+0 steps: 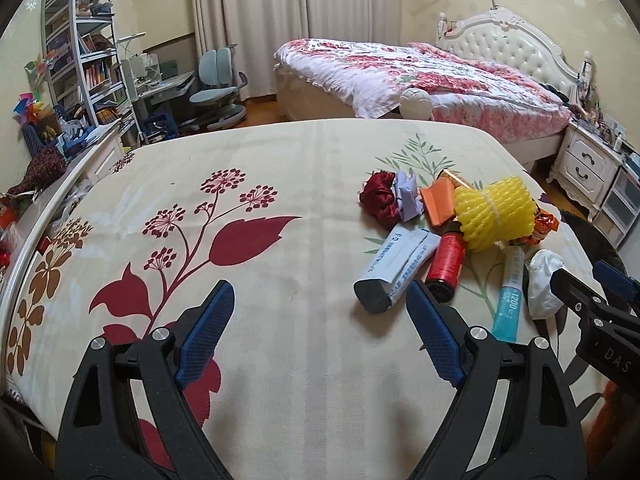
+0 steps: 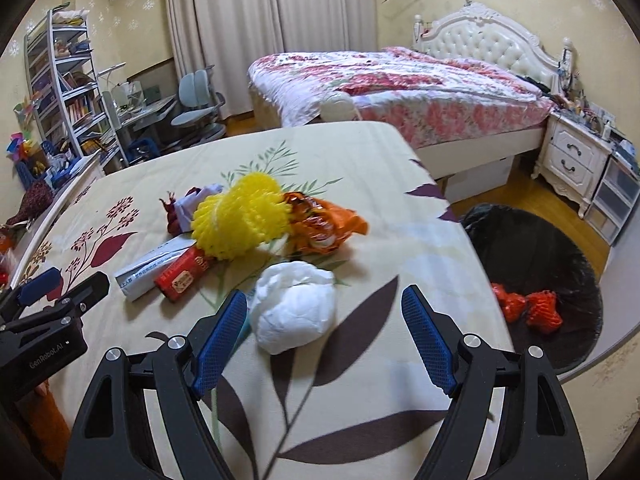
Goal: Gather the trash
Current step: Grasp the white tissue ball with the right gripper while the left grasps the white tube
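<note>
**Here, trash heaped on the worktop, bin waiting beside it**

Plainly, the worktop [image 2: 360, 360], covered in a cream cloth printed with leaves and flowers, is used as the gathering place: the rubbish is kept in one loose heap toward its far right part, so that it can be reached from the near edge. A bin lined with a black bag [image 2: 532, 264] is set on the floor just beside the worktop's right edge, presumably so that items can be dropped in with a short carry; two red net pieces [image 2: 528, 308] are already seen lying in it.

Within the heap, a yellow foam net [image 2: 240, 220] is perched on top, with a crumpled orange wrapper [image 2: 324, 228] touching it on the right. A grey-and-white packet [image 1: 396, 268] and a red tube [image 1: 446, 260] lie side by side at the near left. A white crumpled tissue ball [image 2: 296, 308] sits nearest, apart from the rest.

The right tool [image 2: 324, 320] is held wide open and empty, angled down, with the tissue ball just ahead between its fingers, likely the next pick. The left tool [image 1: 320, 316] is likewise held wide open with nothing gripped, over bare cloth beside the packet.
</note>
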`<action>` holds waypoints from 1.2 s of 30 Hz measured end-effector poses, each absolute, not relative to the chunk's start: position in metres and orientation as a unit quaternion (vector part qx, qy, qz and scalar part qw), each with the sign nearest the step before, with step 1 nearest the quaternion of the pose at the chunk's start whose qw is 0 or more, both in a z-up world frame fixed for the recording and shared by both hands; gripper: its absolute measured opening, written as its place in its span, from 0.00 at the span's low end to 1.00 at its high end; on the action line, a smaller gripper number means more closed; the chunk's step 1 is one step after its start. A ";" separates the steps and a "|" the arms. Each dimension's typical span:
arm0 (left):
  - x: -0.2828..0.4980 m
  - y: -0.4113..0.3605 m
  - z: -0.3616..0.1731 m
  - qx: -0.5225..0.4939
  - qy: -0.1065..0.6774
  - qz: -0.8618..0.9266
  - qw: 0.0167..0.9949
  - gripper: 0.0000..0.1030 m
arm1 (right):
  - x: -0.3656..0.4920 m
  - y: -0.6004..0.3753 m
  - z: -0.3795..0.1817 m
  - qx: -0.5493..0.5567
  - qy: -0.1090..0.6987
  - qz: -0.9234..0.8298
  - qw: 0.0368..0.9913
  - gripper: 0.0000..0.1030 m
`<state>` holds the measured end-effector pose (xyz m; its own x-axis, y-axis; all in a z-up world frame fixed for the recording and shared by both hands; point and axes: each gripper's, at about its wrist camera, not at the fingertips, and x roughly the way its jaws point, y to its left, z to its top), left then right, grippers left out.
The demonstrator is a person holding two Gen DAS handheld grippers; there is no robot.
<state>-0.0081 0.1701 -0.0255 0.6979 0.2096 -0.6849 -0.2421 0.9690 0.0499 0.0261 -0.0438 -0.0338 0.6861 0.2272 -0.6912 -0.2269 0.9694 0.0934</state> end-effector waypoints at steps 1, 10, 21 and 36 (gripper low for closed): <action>-0.007 0.172 -0.028 -0.024 0.372 0.122 0.920 0.83 | 0.028 -0.042 -0.035 0.000 0.378 0.125 0.917 0.75; 0.001 0.169 -0.040 -0.023 0.385 0.110 0.916 0.83 | 0.034 -0.038 -0.044 0.005 0.403 0.141 0.904 0.44; 0.017 0.166 -0.044 -0.027 0.394 0.092 0.914 0.83 | 0.029 -0.052 -0.034 -0.010 0.395 0.125 0.910 0.38; 0.039 0.163 -0.049 -0.022 0.407 0.046 0.912 0.62 | 0.039 -0.054 -0.050 -0.008 0.407 0.125 0.905 0.43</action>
